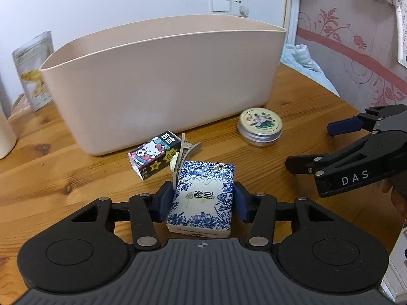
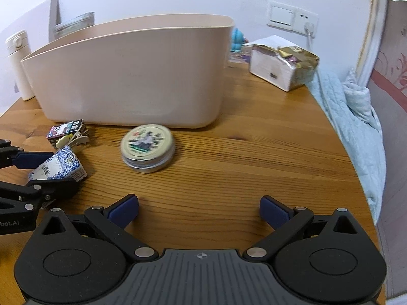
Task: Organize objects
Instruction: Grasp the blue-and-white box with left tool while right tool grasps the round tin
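The left gripper [image 1: 202, 199] was clamped on a blue-and-white tissue pack [image 1: 203, 195], a blue pad pressing each long side, and the pack appeared tilted, its near end raised off the wooden table [image 1: 292, 178]. From the right wrist view the same pack [image 2: 59, 166] sat between those fingers at the left edge, one corner low toward the table; whether it touched the wood could not be told. A hair clip [image 1: 182, 157] leaned against the pack's far left corner, and just behind it lay a small cartoon box [image 1: 154, 156] on its side, close to the front wall of the beige bin [image 1: 162, 76]. The bin stood upright in the middle of the table; what lay inside was hidden by its wall. A round tin [image 1: 260, 126] rested flat near the bin's right end, apart from the pack and the box. The right gripper [image 2: 199, 212] hung above bare table with its jaws wide apart and nothing between them, the tin [image 2: 147, 147] ahead of it. A white bottle [image 2: 19, 63] stood left of the bin, and a torn gold packet [image 2: 287, 66] lay to the right behind it.
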The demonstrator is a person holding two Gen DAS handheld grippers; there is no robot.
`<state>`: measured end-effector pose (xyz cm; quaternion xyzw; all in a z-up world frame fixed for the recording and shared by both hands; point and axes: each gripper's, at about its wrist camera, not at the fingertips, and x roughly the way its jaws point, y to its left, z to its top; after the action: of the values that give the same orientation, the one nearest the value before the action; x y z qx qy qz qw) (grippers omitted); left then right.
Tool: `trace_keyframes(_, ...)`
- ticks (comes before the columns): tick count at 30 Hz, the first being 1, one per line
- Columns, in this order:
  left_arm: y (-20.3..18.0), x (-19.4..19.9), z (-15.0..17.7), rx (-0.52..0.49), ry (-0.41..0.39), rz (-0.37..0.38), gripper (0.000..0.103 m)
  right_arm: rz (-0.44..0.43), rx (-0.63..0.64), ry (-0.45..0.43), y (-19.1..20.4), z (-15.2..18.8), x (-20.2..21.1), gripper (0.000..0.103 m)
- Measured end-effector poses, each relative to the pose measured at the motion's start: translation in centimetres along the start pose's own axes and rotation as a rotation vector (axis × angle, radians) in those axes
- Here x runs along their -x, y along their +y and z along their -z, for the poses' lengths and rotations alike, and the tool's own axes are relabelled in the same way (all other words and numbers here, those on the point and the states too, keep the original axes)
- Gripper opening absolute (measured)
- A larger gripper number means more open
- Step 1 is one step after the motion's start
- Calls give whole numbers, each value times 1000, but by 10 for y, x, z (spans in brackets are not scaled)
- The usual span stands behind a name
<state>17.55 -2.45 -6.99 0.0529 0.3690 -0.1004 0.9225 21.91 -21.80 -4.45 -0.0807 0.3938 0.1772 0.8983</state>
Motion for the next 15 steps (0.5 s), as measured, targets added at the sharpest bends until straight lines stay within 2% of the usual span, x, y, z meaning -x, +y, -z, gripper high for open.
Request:
trace_keyframes(4, 9, 6, 5, 9, 12, -3, 53, -13, 14, -3, 11, -3, -3, 103)
trace_keyframes(6, 14, 9, 6, 30, 25, -12, 62, -15, 16, -2, 14, -4, -4, 103)
trace_keyframes(9, 21, 13, 10, 55, 41, -25, 69, -18, 19, 0, 17, -6, -6, 103)
trace_keyframes(13, 27, 17, 14, 52, 39, -30, 67, -18, 17, -2, 20, -6, -6, 103)
trace_keyframes(15, 28, 19, 15, 44, 32, -25, 56, -21, 18, -3, 20, -7, -7, 103)
